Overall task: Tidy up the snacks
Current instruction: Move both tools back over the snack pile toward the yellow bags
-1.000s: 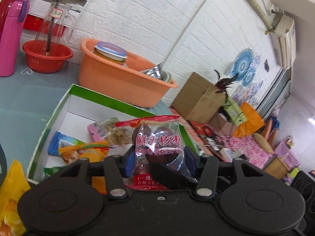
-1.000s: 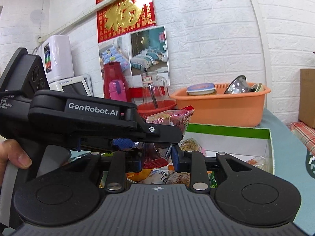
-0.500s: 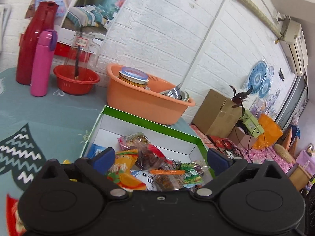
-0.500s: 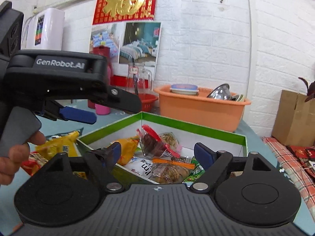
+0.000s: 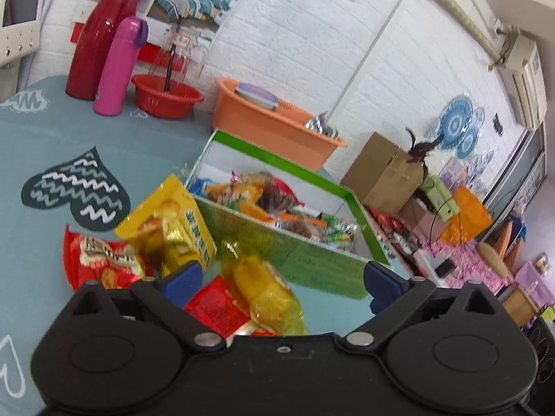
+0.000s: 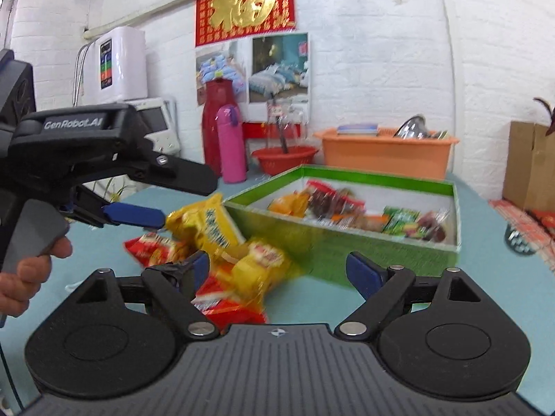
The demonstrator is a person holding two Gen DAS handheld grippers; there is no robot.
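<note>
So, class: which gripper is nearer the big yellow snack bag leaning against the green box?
Left. The left gripper nearly touches the yellow snack bag; the right gripper sits lower, further back.

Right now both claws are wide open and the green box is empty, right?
Not quite. Both claws, left and right, are wide open, but the green box isn't empty: the right wrist view shows snack packets lying inside it.

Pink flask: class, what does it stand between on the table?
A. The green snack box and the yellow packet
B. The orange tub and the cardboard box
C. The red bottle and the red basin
C: in the right wrist view the pink flask stands upright between the red bottle and the red basin.
</note>
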